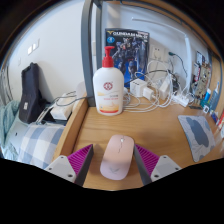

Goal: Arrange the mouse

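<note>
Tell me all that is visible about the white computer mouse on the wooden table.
The white computer mouse is smooth, rounded and looks like matte plastic, with a faint seam line running down its front half. It lies flat on the light wooden table, lengthwise along the gripper's direction. It sits between the two open fingers, with a gap at each side, so the pink pads do not touch it. Only the table touches it. No cable shows.
</note>
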`<action>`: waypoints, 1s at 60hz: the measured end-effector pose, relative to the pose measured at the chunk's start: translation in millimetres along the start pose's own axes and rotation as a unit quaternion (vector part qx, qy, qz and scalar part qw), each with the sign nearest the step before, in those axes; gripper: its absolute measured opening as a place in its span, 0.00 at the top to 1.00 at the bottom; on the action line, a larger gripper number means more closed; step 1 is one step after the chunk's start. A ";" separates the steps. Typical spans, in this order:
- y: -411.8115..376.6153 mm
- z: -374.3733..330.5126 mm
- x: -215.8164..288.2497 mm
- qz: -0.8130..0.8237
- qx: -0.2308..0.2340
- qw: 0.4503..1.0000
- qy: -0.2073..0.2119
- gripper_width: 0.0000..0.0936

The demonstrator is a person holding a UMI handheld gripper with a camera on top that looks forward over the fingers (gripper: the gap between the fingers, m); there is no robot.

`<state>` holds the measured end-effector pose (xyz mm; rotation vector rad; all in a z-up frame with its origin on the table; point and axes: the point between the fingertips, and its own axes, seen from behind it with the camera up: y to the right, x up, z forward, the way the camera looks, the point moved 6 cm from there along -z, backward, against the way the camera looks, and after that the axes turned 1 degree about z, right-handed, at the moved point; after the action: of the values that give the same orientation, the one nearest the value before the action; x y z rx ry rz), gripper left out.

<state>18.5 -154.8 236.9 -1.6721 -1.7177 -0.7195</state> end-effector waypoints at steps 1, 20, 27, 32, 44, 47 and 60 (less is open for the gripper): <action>4.6 -1.4 2.8 0.001 -0.001 1.000 0.000 0.14; 29.8 -28.7 45.7 0.000 -0.001 1.000 -0.011 0.49; 40.3 -40.2 54.4 -0.002 0.004 1.000 -0.014 0.51; 42.9 -44.2 54.4 0.000 0.006 1.000 -0.013 0.55; 44.6 -40.5 56.4 -0.019 0.012 0.999 -0.025 0.71; 44.7 -39.5 56.5 -0.021 0.016 0.999 -0.026 0.71; 75.7 -73.9 90.1 -0.041 0.045 0.998 -0.016 0.71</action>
<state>98.8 -148.0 350.1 -1.5675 -1.8234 -0.6460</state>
